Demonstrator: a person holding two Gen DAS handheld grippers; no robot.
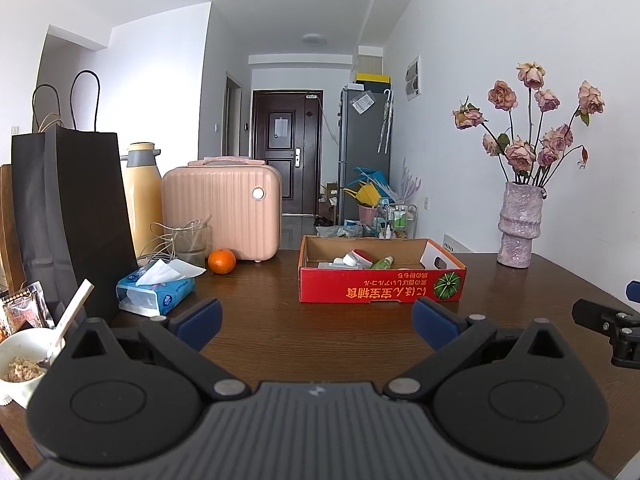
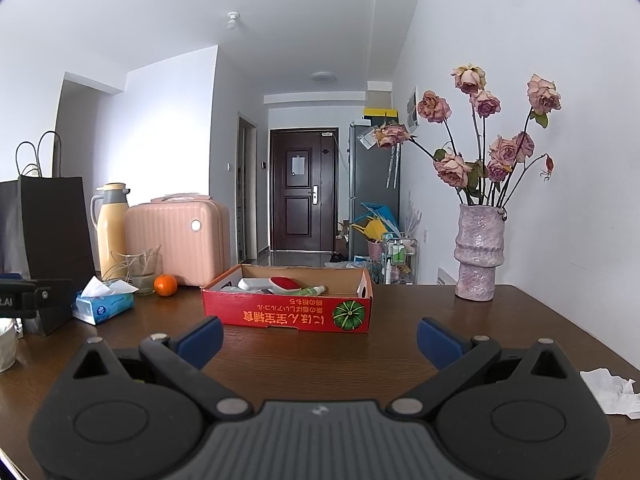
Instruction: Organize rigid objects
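Looks late in the task, or possibly right at the start — can't tell which from this alone. The red box (image 2: 288, 307) sits mid-worktop (image 2: 328, 356) and already holds several items: a red-topped brush (image 2: 285, 283), a green bottle (image 2: 314, 290) and some white pieces I can't identify. The worktop stretch between the grippers and the box is bare, nothing waiting there. Loose things left: an orange (image 1: 221, 261) and tissue pack (image 1: 155, 291) off to the left near a glass (image 1: 194, 240), pink case (image 1: 222, 210) and flask (image 1: 141, 196); a crumpled tissue (image 2: 610, 394) at the right edge. Whether the orange counts as a rigid object to sort is a judgement call. Vase (image 2: 478, 254) stands far right, likely stays. Left gripper (image 1: 318, 320) — jaws wide apart, empty, touching nothing, aimed at the box. Right gripper (image 2: 320, 338) same: spread wide, nothing between the pads, hovering short of the box.
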